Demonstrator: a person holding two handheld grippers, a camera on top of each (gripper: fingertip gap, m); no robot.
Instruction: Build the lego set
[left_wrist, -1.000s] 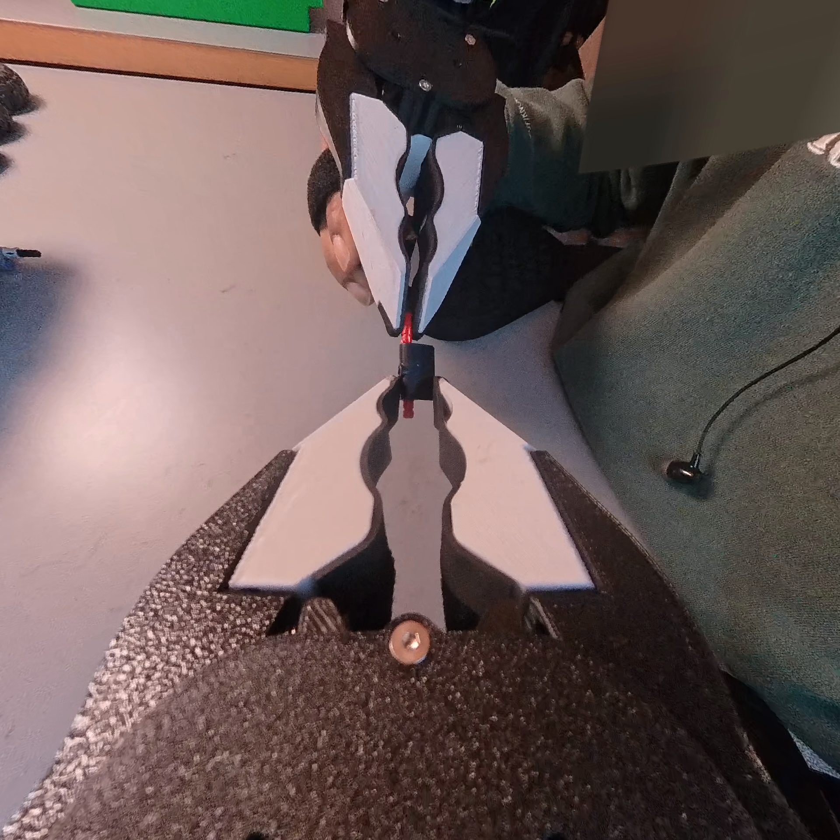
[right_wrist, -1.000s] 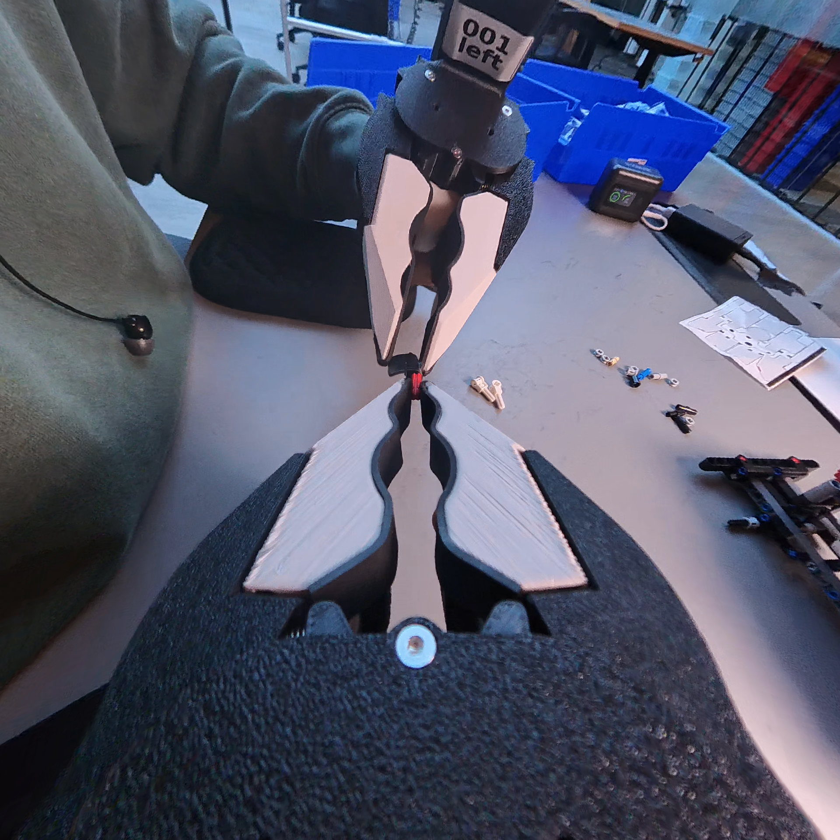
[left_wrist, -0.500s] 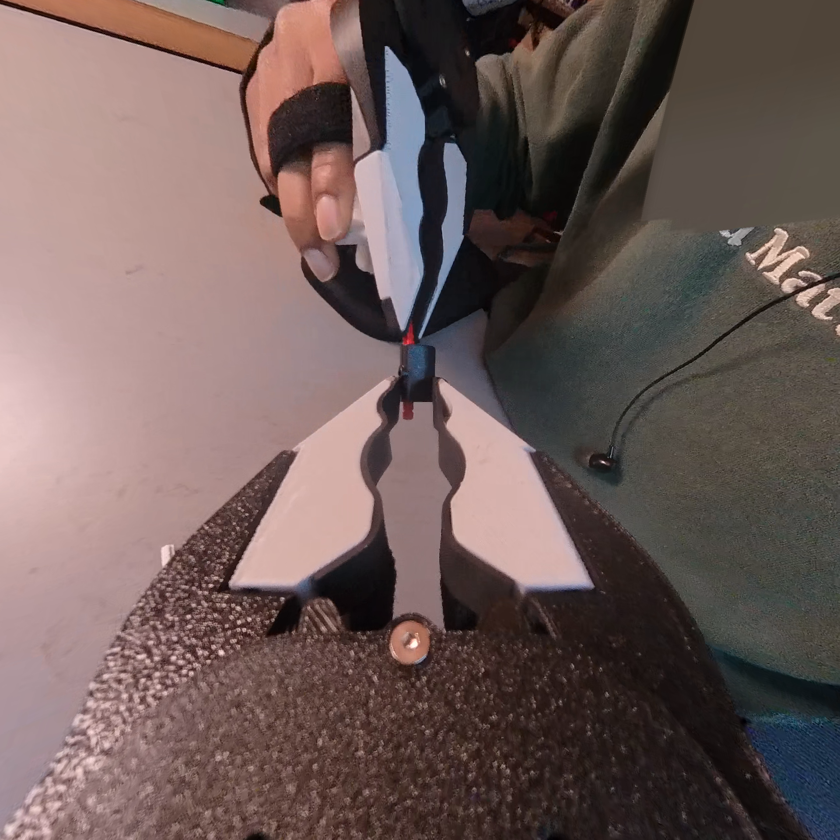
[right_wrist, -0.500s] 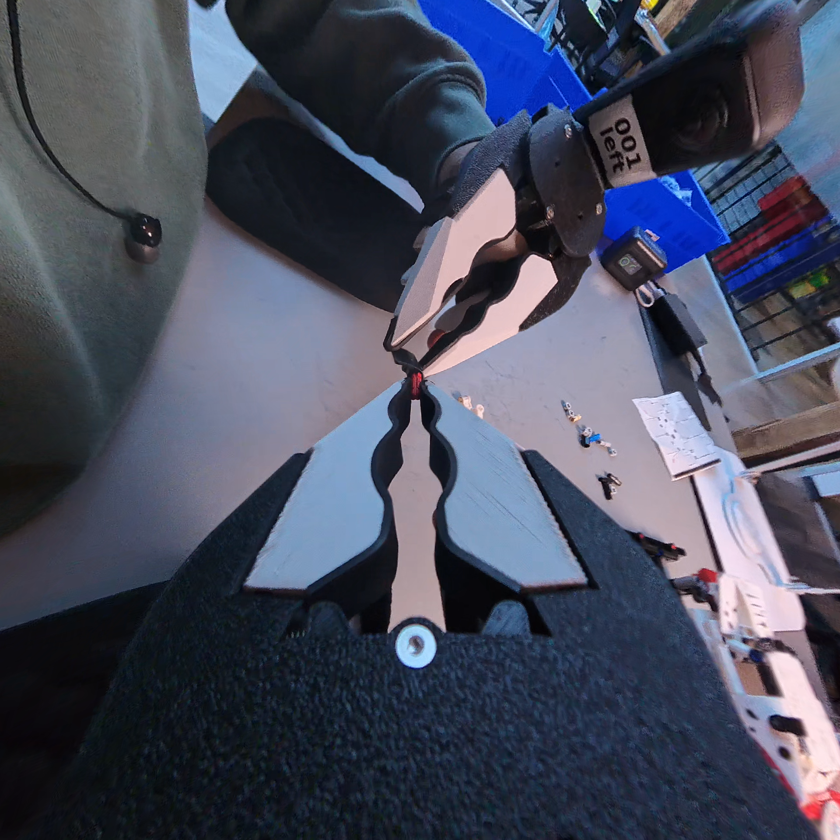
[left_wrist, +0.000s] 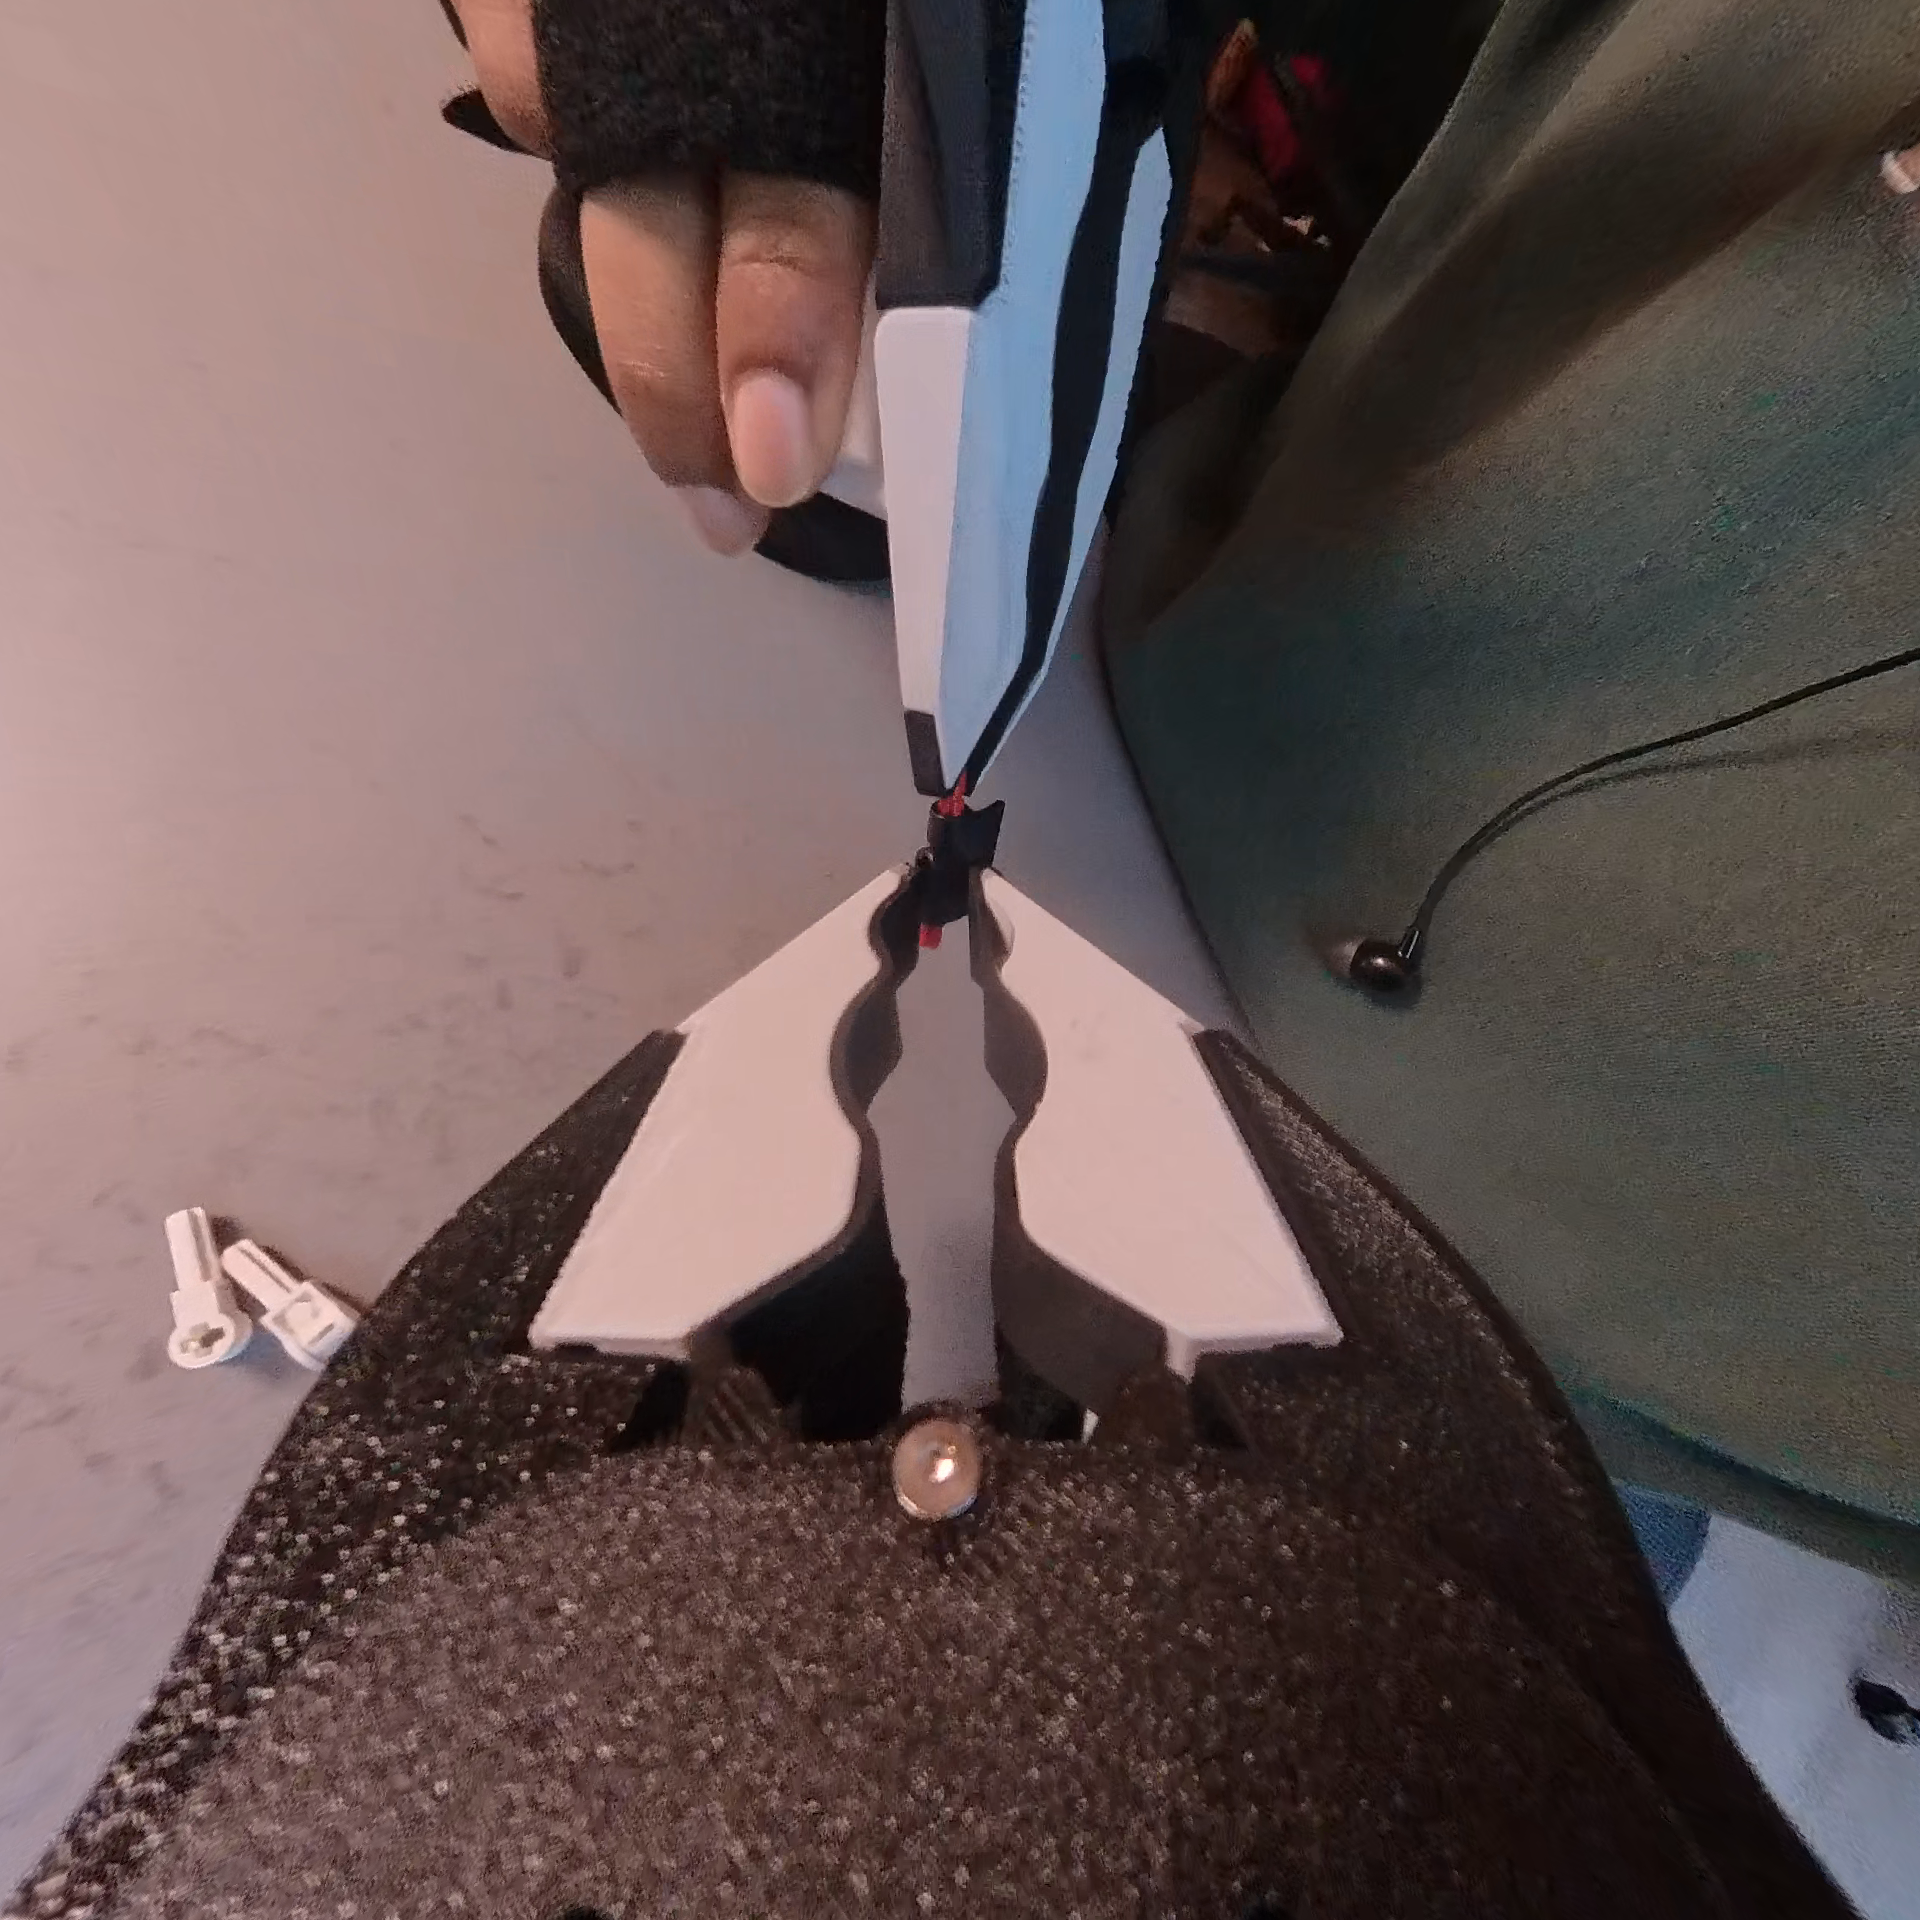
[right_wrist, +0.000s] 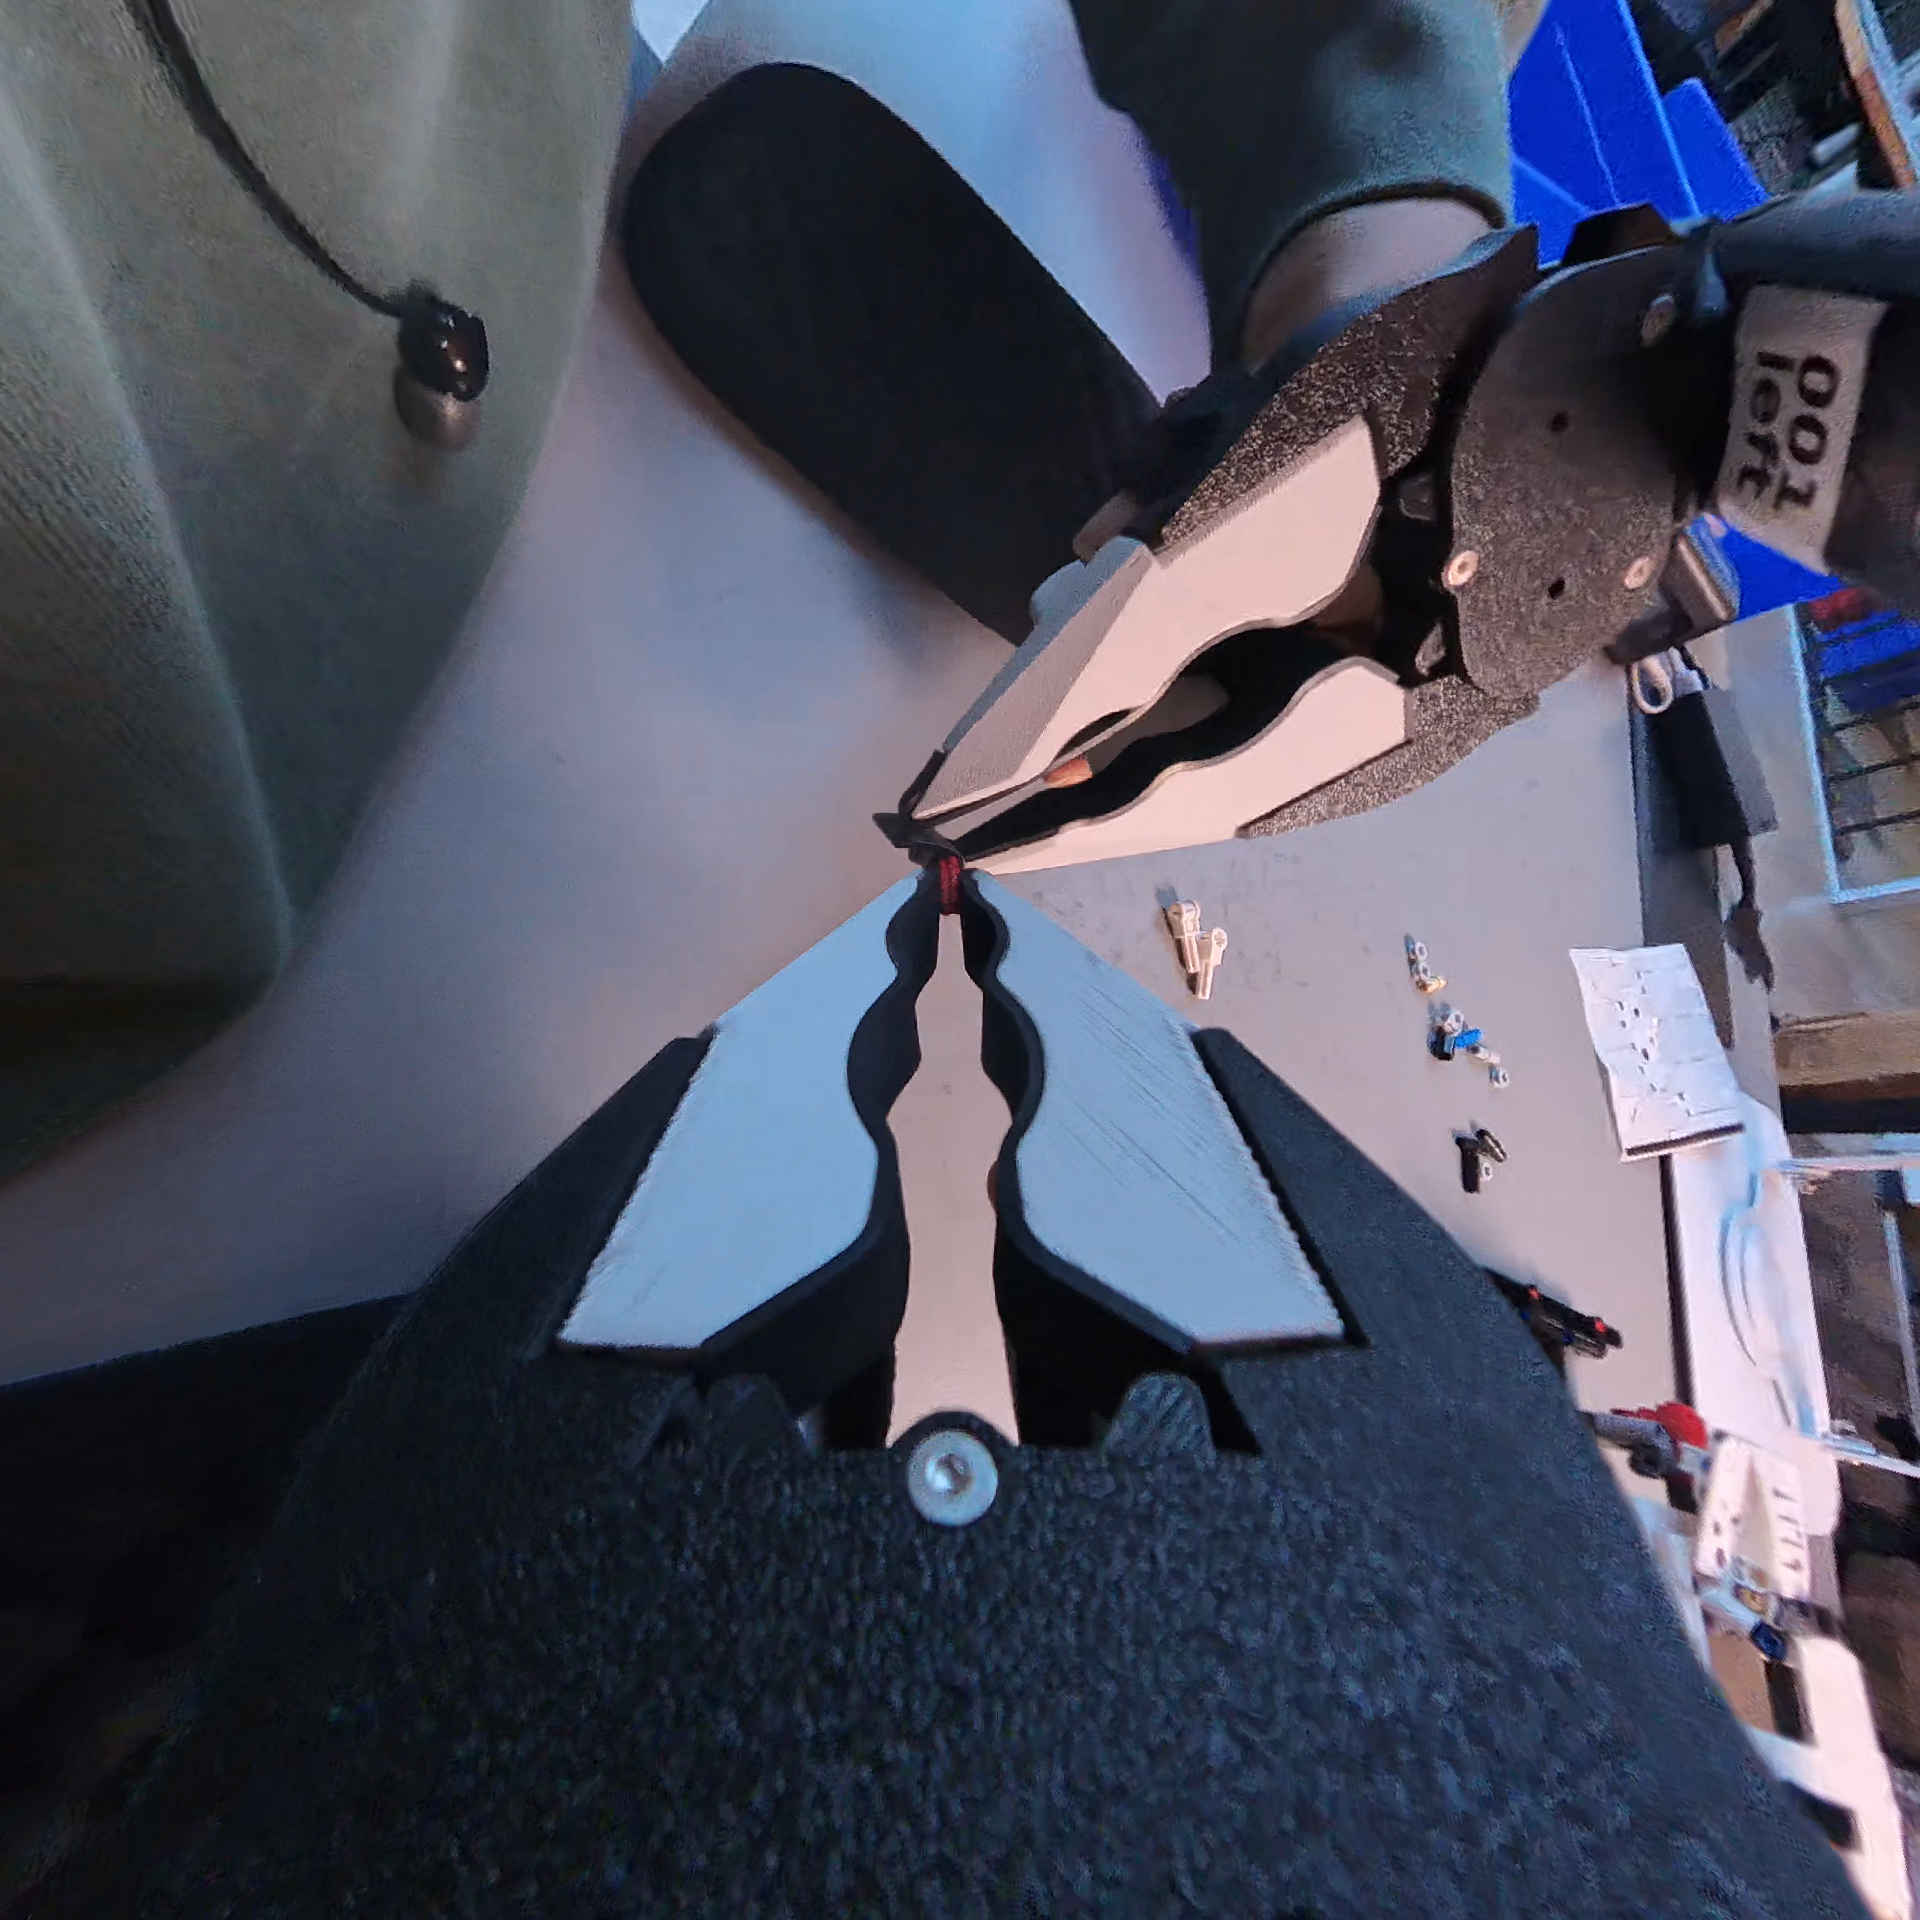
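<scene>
Two tiny parts meet in mid-air above the tabletop (left_wrist: 312, 727): a black connector (left_wrist: 958, 854) and a thin red axle (right_wrist: 947, 879) running through it. The left gripper (left_wrist: 943, 896) has its fingers closed on the connector; the right gripper (right_wrist: 943, 896) pinches the axle. Both pieces look light, stiff and slippery, best held near their ends. Two white pins (left_wrist: 244, 1317) lie nearby.

Right tool (right_wrist: 943, 896) pinches a red axle (right_wrist: 947, 879) meeting the left tool (right_wrist: 928, 826).
</scene>
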